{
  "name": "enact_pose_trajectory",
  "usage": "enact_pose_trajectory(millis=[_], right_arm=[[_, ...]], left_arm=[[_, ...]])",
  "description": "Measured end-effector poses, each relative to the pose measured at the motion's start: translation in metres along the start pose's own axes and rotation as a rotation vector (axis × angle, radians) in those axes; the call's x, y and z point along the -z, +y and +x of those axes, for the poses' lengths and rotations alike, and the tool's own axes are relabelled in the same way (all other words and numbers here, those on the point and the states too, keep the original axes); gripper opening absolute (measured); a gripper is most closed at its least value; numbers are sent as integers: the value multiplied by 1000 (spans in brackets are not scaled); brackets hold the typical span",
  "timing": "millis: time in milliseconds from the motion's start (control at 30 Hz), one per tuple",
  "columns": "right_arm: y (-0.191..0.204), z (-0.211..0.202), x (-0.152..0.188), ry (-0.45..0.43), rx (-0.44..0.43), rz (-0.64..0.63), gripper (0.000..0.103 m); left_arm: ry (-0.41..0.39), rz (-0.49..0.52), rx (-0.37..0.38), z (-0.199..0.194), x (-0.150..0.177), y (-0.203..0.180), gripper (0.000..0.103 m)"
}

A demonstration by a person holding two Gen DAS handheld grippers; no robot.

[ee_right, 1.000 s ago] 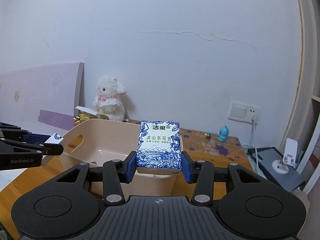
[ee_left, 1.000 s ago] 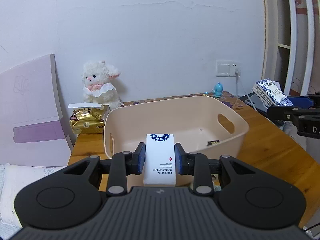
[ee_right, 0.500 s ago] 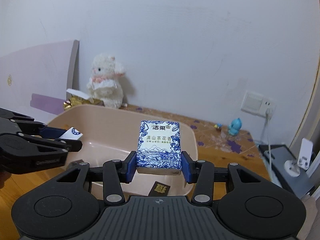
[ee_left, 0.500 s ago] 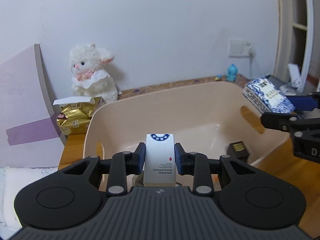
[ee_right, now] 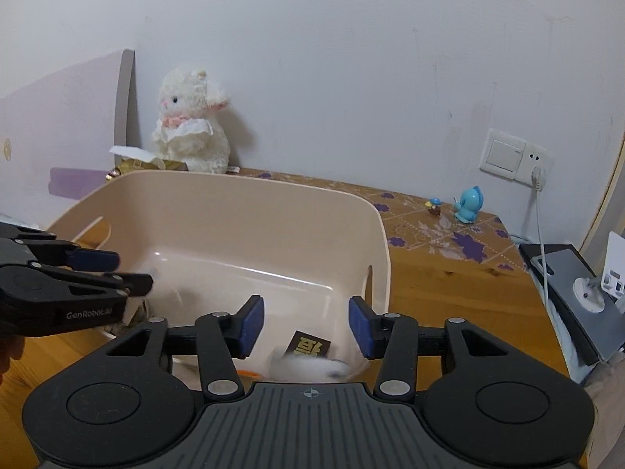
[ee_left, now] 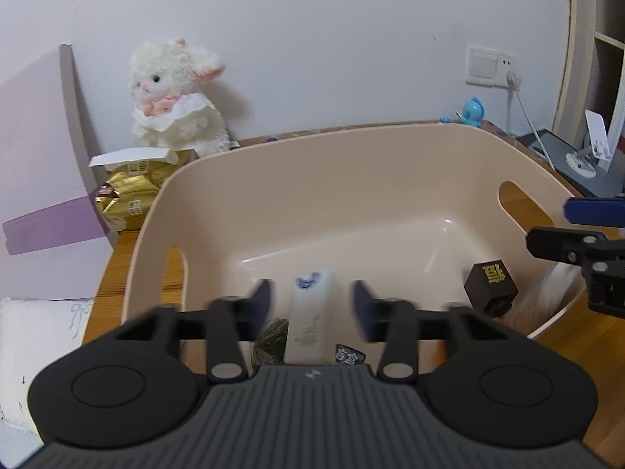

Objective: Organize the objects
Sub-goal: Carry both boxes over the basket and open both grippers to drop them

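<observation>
The far half of the basket [ee_left: 390,164] floor lies bare, open from above. The near half is crowded: a white box [ee_left: 310,316], a dark cube [ee_left: 491,283], a small dark packet [ee_left: 349,353] and a grey-green lump [ee_left: 271,342] (blurred, hard to name). The basket's walls block any sideways way in. Behind it, a plush lamb [ee_right: 191,133] and gold bag [ee_left: 129,195] fill the left corner; the worktop [ee_right: 441,273] to the right is free up to the grey stand [ee_right: 578,293].
</observation>
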State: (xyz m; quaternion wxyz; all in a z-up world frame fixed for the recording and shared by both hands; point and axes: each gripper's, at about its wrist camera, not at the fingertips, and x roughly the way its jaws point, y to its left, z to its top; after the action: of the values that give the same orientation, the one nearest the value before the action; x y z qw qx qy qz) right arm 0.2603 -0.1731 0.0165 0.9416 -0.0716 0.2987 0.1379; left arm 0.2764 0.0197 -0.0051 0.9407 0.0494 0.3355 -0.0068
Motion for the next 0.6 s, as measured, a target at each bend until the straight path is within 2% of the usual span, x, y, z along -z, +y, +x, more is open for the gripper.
enact_pose_trajectory(millis=[67, 167, 300, 367, 600], right_arm=[[-1, -9, 1, -24, 4, 10, 66], [-4, -26, 0, -51, 7, 17, 76], [-4, -50, 3, -71, 13, 11, 82], [-5, -64, 7, -82, 13, 17, 88], [-7, -105, 22, -96, 25, 14, 95]], left_arm=[[-23, -3, -14, -10, 0, 0, 78], [-50, 2, -15, -28, 1, -1, 84], [-70, 0, -28, -51, 6, -2, 90], [-79, -11, -24, -63, 9, -1, 90], [-104, -4, -21, -102, 20, -8, 90]])
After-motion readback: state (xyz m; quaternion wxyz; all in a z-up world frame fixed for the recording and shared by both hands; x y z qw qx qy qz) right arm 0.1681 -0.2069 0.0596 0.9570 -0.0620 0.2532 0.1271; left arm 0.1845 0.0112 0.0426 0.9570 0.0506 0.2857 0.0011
